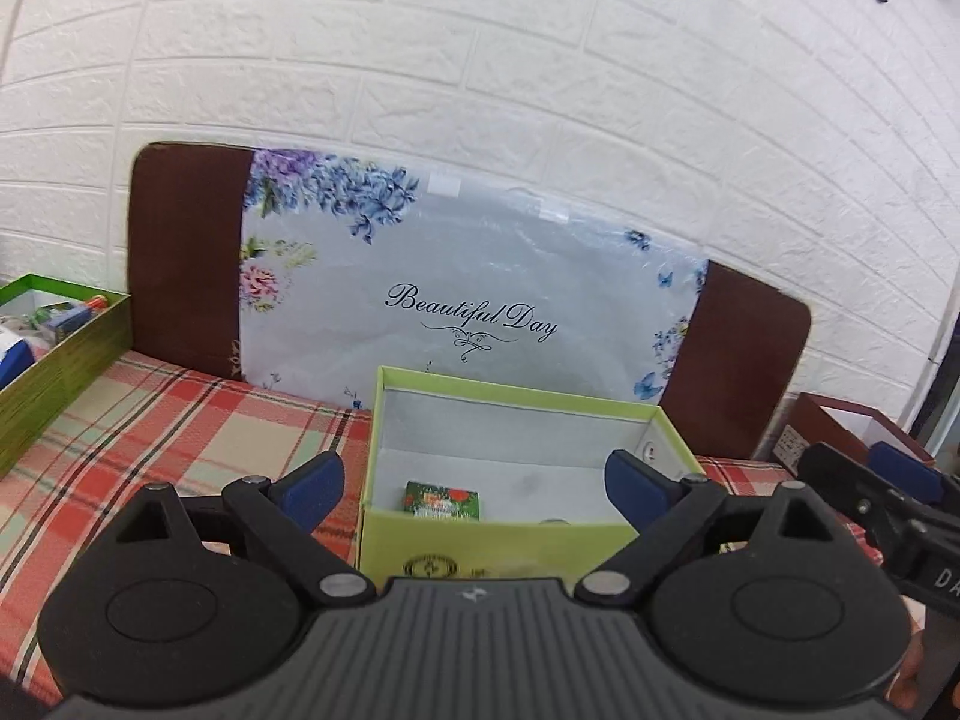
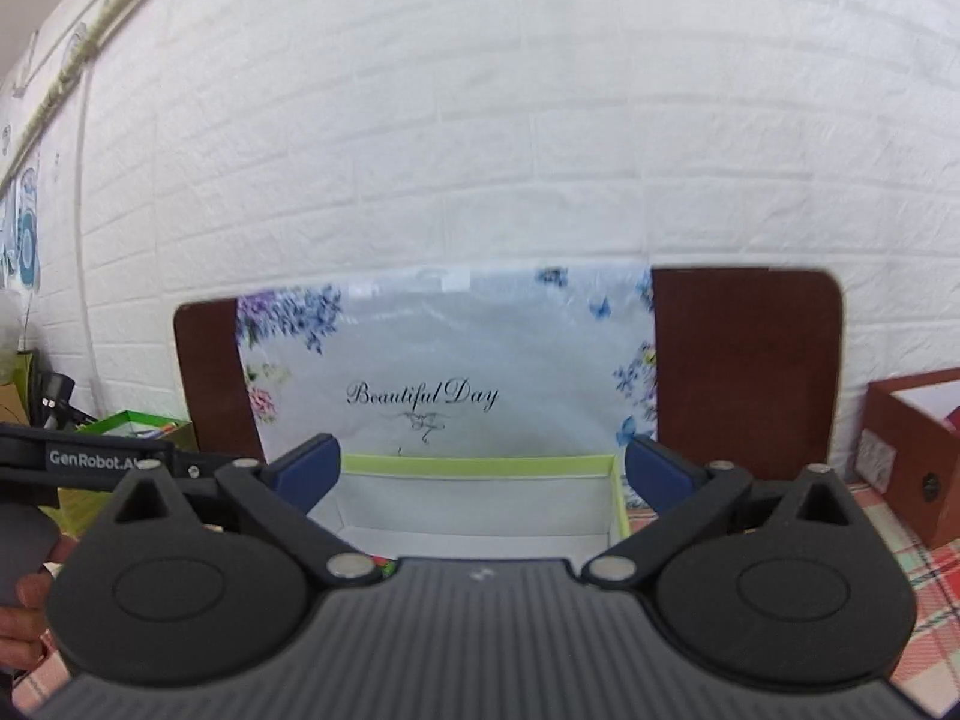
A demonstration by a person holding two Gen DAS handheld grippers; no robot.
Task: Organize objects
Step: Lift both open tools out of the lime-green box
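Standing wide apart, the jaws of the left hand-held gripper (image 1: pixel 474 483) are released and nothing is held between them. The right hand-held gripper (image 2: pixel 480 474) is released in the same way and is also empty. Straight ahead of both, and a little below, the light green box (image 1: pixel 420 531) is seen on the plaid-covered counter (image 1: pixel 156 414), with its top open. The left hand-held gripper is judged to be the nearer one, because the front wall of the box fills the gap between its blue pads (image 1: pixel 312 489). Inside the box, 1 small green packet (image 1: pixel 444 499) lies flat on the white floor, close to the front wall and towards the left side. Its long axis runs across the view, from left to right, so it points at neither pad. The long axis of the box appears to run the same way, but the fisheye makes this uncertain. Well apart on the left, a darker green box (image 1: pixel 66 360) with mixed items is seen, and on the right a red-brown box (image 2: pixel 900 456).
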